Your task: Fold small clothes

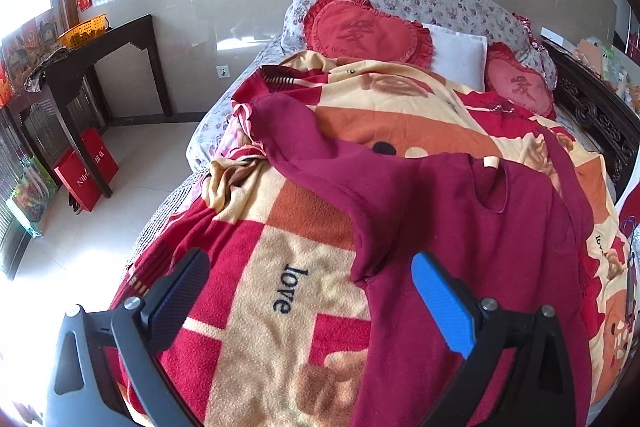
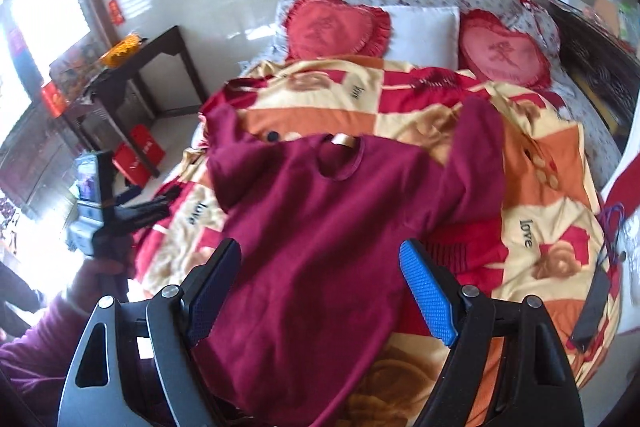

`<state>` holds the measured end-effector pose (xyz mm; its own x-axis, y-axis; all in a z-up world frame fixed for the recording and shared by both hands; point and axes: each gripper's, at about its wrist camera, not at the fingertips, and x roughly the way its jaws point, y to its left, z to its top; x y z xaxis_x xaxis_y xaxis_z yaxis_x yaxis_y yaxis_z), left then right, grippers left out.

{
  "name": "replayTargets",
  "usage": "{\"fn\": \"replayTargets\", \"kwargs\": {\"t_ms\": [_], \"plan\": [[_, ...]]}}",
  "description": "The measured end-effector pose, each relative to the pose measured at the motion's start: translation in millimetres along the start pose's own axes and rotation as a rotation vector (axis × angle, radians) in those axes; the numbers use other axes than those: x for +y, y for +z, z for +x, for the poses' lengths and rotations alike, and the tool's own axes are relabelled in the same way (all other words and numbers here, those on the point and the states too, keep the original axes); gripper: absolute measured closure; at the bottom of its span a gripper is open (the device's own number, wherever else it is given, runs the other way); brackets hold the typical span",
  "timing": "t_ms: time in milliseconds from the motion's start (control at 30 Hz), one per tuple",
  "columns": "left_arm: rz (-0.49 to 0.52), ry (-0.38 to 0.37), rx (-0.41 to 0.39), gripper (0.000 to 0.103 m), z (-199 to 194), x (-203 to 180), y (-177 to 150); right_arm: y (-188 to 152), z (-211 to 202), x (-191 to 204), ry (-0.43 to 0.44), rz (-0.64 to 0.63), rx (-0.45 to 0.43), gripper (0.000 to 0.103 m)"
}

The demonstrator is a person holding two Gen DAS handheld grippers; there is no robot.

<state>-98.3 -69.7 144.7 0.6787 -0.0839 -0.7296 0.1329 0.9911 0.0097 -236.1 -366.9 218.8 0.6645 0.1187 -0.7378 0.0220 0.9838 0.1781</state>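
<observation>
A dark red long-sleeved top (image 1: 460, 227) lies spread on a red, orange and cream blanket (image 1: 280, 227) on the bed, neck hole away from me and both sleeves stretched out. My left gripper (image 1: 308, 275) is open and empty, hovering over the top's left side edge. In the right wrist view the top (image 2: 320, 227) lies under my right gripper (image 2: 320, 267), which is open and empty above the top's lower body. The left gripper (image 2: 120, 211) shows at the left of that view, held in a hand.
Two red heart cushions (image 1: 360, 27) and a white pillow (image 1: 460, 59) lie at the head of the bed. A dark wooden table (image 1: 100, 67) with an orange basket stands left, red bags on the floor below. A dark carved bed frame (image 1: 592, 107) runs along the right.
</observation>
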Motion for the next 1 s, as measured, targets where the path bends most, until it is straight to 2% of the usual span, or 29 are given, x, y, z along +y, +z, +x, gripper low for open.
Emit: {"fn": "replayTargets", "kwargs": {"t_ms": [67, 167, 200, 267, 333, 400, 500, 667, 800, 1000], "plan": [[0.006, 0.005, -0.007, 0.0, -3, -2, 2, 8, -5, 6, 0.041, 0.016, 0.016, 0.037], [0.013, 0.005, -0.015, 0.0, -6, -4, 2, 22, -10, 10, 0.212, 0.093, 0.076, 0.037], [0.013, 0.002, -0.013, 0.0, -6, -5, 3, 28, -12, 13, 0.246, 0.114, 0.094, 0.037], [0.013, 0.002, -0.013, 0.0, -5, -6, 4, 39, -21, 19, 0.287, 0.127, 0.097, 0.037], [0.013, 0.002, -0.015, 0.0, -5, -6, 4, 51, -33, 27, 0.31, 0.111, 0.061, 0.037], [0.006, -0.002, -0.015, 0.0, -4, -6, 5, 61, -41, 32, 0.28, 0.089, 0.022, 0.037], [0.001, -0.004, -0.011, 0.0, -1, -7, 3, 68, -38, 41, 0.181, 0.032, -0.037, 0.037], [-0.009, -0.014, 0.007, 0.0, 7, -7, -2, 47, 20, 50, -0.038, -0.067, -0.046, 0.037], [-0.015, -0.026, 0.032, 0.0, 17, -10, -6, 23, 83, 54, -0.167, -0.167, -0.016, 0.037], [-0.009, -0.023, 0.066, 0.0, 36, -15, -12, 5, 143, 39, -0.104, -0.032, 0.055, 0.038]]}}
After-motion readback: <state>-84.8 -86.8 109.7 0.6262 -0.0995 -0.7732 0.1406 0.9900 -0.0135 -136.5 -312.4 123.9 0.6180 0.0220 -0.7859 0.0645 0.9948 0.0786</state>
